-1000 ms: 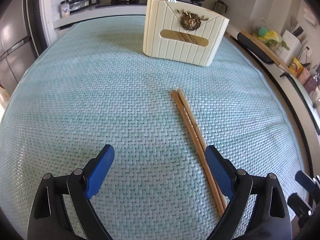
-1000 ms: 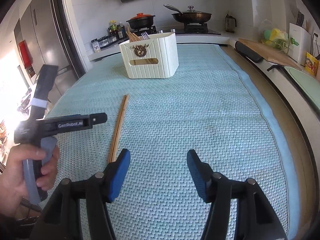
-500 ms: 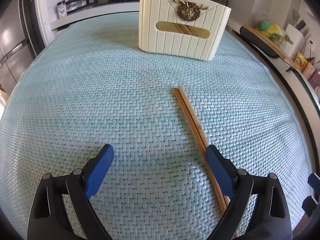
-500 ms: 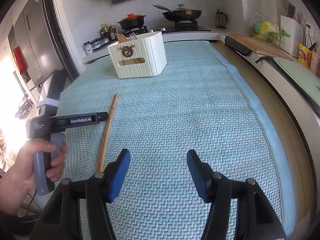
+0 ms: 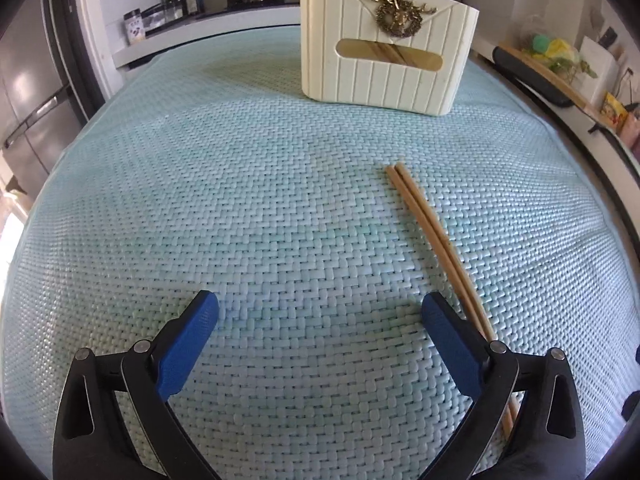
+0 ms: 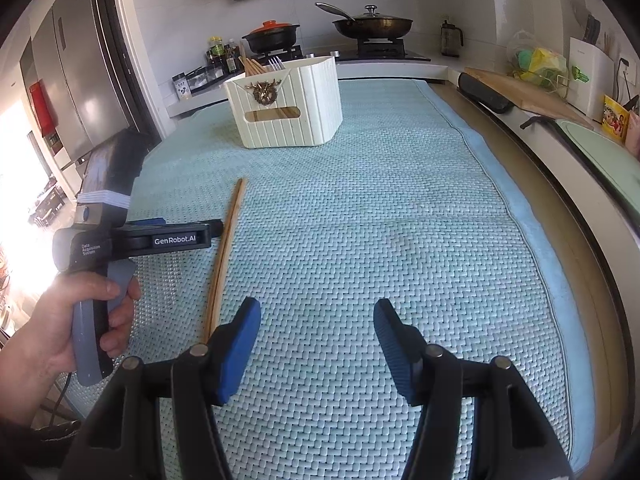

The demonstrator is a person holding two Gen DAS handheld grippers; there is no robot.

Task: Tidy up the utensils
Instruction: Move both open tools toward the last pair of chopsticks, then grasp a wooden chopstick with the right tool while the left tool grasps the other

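A pair of wooden chopsticks lies on the pale green woven mat, pointing toward a cream ribbed utensil holder with a gold emblem. My left gripper hovers low over the mat, its jaws opening wide with nothing between them. The chopsticks run just outside its right finger and pass under it. In the right wrist view the chopsticks lie left of my right gripper, which stands open over bare mat. A hand holds the left gripper beside them. The holder has chopsticks and a fork in it.
Behind the mat is a stove with a black pot and a lidded pan. Bottles and jars stand at the back left. A wooden board and bags sit on the counter to the right. A fridge is at the left.
The left jaws have spread a little wider. The left gripper has tipped and shifted slightly toward the holder, which looks larger and higher in its view. The right gripper has kept still.
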